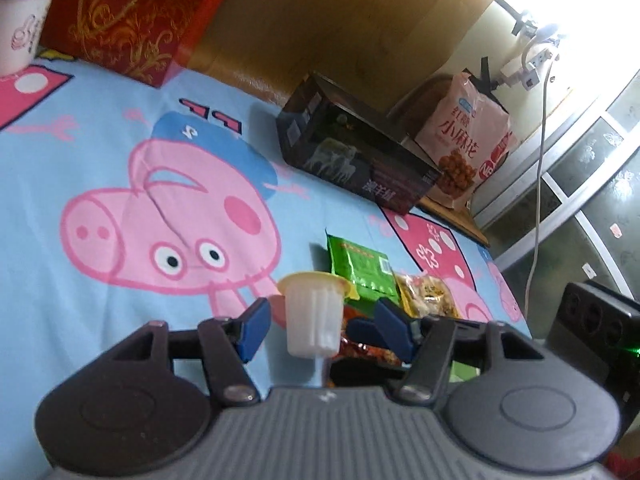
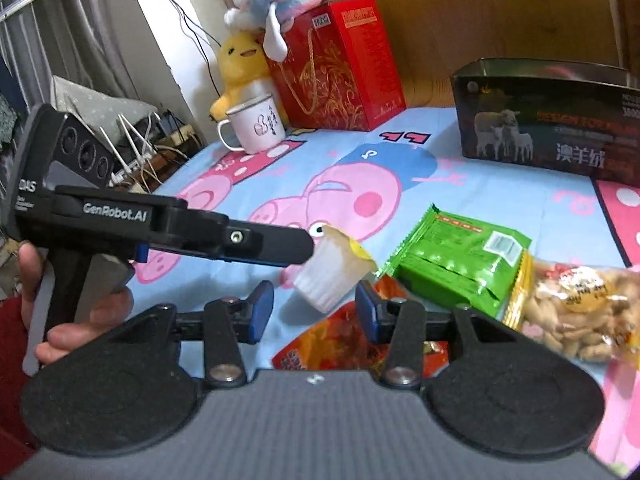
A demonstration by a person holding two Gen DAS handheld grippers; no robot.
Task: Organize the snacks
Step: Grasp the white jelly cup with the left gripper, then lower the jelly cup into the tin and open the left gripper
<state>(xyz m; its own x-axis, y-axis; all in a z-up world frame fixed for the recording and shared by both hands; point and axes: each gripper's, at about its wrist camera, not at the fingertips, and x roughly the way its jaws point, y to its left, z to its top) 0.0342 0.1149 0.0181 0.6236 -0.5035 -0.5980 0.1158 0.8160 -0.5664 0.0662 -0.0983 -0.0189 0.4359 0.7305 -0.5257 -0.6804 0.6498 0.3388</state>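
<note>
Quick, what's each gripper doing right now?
Left gripper: open, jelly cup between pads, ungripped.
Right gripper: open, holding nothing.

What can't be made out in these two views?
- Red snack bag: right wrist view, the right gripper covers most of it and the print is blurred.
- Jelly cup: right wrist view, the left gripper hides any contact, so held or resting is unclear.
- Peanut bag: right wrist view, label blurred.
- Left wrist view, upper right corner: washed out by glare.
</note>
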